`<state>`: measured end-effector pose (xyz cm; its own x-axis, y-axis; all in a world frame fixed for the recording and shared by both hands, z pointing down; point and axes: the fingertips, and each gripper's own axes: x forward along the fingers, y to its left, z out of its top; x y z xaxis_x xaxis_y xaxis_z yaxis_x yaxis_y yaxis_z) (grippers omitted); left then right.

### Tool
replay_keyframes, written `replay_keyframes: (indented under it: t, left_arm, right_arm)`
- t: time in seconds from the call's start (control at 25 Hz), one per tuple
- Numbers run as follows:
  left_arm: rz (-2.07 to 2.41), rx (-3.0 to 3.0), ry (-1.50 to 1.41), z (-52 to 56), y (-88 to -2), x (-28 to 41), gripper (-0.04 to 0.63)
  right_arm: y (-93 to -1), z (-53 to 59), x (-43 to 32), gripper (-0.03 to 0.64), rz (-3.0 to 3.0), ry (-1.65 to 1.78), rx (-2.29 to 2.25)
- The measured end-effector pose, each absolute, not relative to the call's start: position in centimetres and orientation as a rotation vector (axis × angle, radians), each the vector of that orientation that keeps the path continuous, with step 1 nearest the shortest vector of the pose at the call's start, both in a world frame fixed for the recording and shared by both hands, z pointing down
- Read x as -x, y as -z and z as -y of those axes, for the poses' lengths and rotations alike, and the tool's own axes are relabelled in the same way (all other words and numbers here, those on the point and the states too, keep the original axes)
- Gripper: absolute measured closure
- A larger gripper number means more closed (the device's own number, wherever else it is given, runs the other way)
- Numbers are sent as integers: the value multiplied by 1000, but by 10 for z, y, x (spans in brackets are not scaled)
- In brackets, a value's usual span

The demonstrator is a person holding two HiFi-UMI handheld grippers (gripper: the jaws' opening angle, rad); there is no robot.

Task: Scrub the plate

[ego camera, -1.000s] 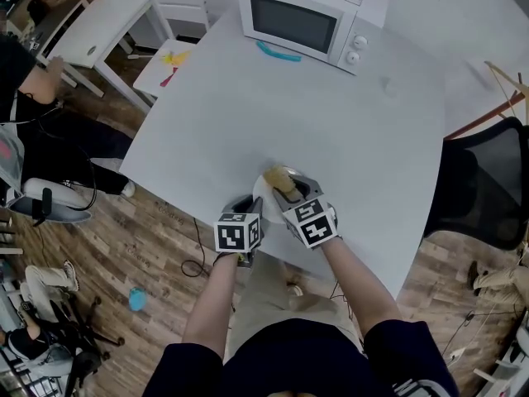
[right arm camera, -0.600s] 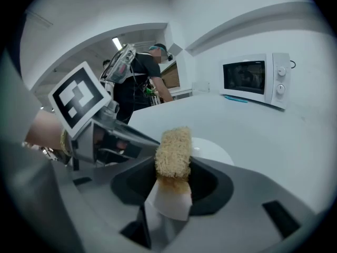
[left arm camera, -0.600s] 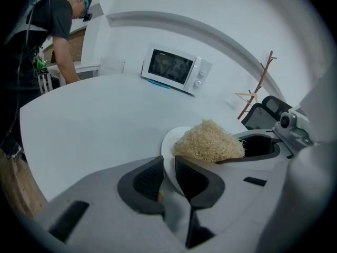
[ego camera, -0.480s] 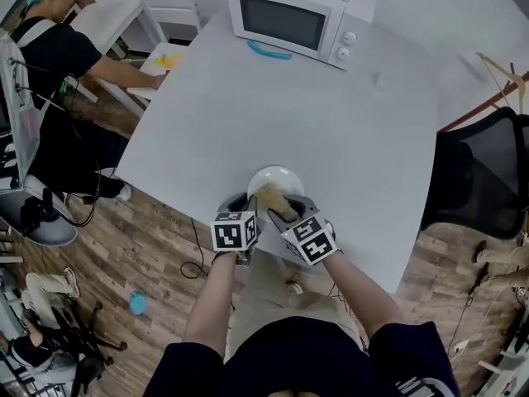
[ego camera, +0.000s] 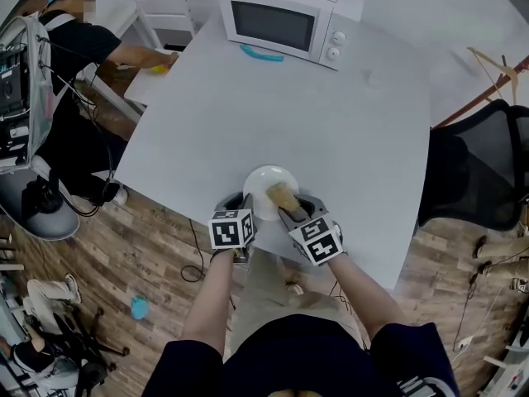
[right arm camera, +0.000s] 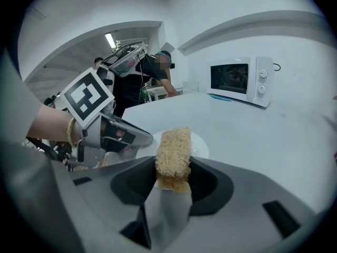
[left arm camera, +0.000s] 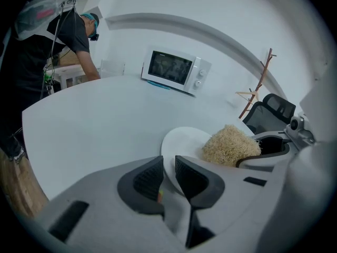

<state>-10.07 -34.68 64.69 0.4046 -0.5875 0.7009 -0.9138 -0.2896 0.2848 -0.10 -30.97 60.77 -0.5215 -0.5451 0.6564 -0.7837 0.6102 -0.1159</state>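
Fingers of the right gripper (right arm camera: 172,168) clamp a tan sponge (right arm camera: 172,151) on the white plate (left arm camera: 181,140); the left gripper (left arm camera: 168,174) pinches its rim near the surface's (left arm camera: 100,115) edge.

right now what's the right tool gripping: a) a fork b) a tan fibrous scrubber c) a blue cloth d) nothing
b: the right tool has its jaws clamped on a tan fibrous scrubber over the white plate.

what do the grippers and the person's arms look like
The left gripper and right gripper have grey plastic bodies, dark ribbed pads on the jaws, and a cube of black-and-white square markers. Short dark sleeves; a gold bracelet on the left wrist.
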Motion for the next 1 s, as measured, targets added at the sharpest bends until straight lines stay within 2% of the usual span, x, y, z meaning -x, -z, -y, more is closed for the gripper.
replay_keyframes:
  t: [0.2,0.28,0.36,0.68,0.72,0.84,1.0]
  left_arm:
    - [1298,-2003,-592,343,-643,105,515]
    - [1306,-2002,-564,344,-641,108,443]
    - [1323,-1995,-544,342,-637,113,416]
    - [1382,-2028,-492,298,-600,108,414]
    - [1396,-2030,-484,289,-595,107,425]
    - [1445,-2034,-468,263,-579,104,518]
    - [1467,-2070,-445,231,-556,92,561]
  right_arm:
    - [-588,300,-2,442,2310,-528,-1130]
    - [-579,295,-5,442,2333,-524,-1152]
    - [-573,285,-11,442,2343,-533,-1168]
    - [-550,240,-39,442,2392,-567,-1239]
    - [-546,233,-42,442,2401,-573,-1246]
    - [-535,213,-48,442,2428,-598,-1264]
    - [-518,190,-55,442,2465,-603,-1273]
